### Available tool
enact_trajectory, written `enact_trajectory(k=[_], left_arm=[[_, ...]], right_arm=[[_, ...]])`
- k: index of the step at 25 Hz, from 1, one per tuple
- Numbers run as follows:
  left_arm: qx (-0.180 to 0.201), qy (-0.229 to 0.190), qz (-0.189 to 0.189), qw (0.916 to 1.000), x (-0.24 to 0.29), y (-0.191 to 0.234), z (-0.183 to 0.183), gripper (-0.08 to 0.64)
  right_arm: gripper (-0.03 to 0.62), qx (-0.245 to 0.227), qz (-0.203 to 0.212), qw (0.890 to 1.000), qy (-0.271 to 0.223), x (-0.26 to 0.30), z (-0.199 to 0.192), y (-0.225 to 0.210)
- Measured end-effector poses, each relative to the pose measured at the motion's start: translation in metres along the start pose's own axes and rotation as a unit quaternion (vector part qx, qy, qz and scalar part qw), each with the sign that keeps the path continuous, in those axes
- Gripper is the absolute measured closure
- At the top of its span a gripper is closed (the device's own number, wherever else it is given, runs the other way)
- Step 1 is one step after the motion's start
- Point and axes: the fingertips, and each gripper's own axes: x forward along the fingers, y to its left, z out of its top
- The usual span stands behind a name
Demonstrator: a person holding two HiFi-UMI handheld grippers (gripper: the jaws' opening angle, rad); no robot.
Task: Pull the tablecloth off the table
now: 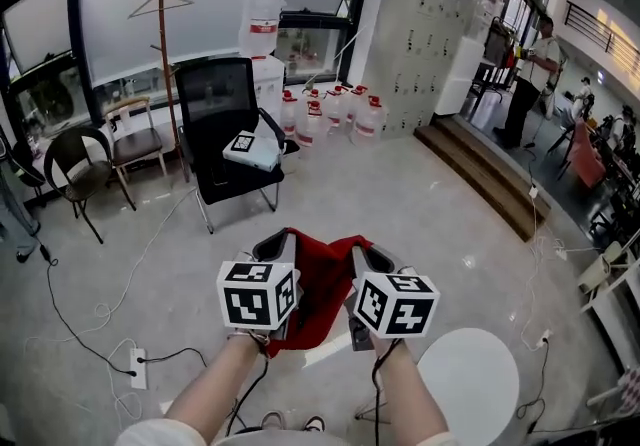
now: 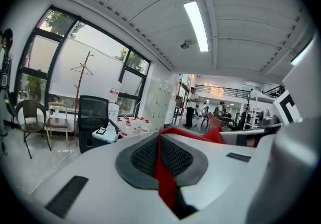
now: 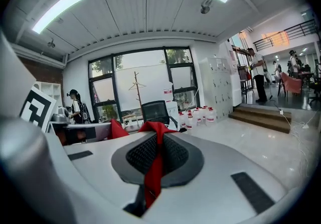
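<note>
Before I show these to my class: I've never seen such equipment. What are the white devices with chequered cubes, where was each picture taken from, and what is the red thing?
No robot here: a person holds a two-jaw gripper in each hand. The head view, from a camera on the person's head, looks down on the left gripper and right gripper; the patterned cubes are part of them. The other two views come from a camera on each gripper, looking along its jaws. Both are shut on a red tablecloth, held between them above the floor, off the round white table beside it.
</note>
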Motion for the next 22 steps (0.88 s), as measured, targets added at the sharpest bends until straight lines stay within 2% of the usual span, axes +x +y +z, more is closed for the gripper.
enact_trajectory(k=[3,9,14,22], left_arm=[[0.004,-0.003,0.017,0.9998,0.0,0.001,-0.002,0.543],[0.013,0.004,0.027,0.9995,0.002,-0.004,-0.003,0.543],[0.018,0.005,0.029,0.9994,0.009,-0.007,-0.001,0.543],[0.017,0.011,0.02,0.9996,0.018,-0.021,-0.007,0.543]], right_arm=[[0.566,-0.005,-0.003,1.0,-0.006,0.0,-0.002,-0.001],[0.566,-0.013,-0.012,1.0,-0.01,-0.005,0.003,-0.014],[0.566,-0.016,-0.018,1.0,-0.016,-0.008,0.009,-0.023],[0.566,0.006,-0.028,0.999,-0.016,-0.016,0.004,-0.043]])
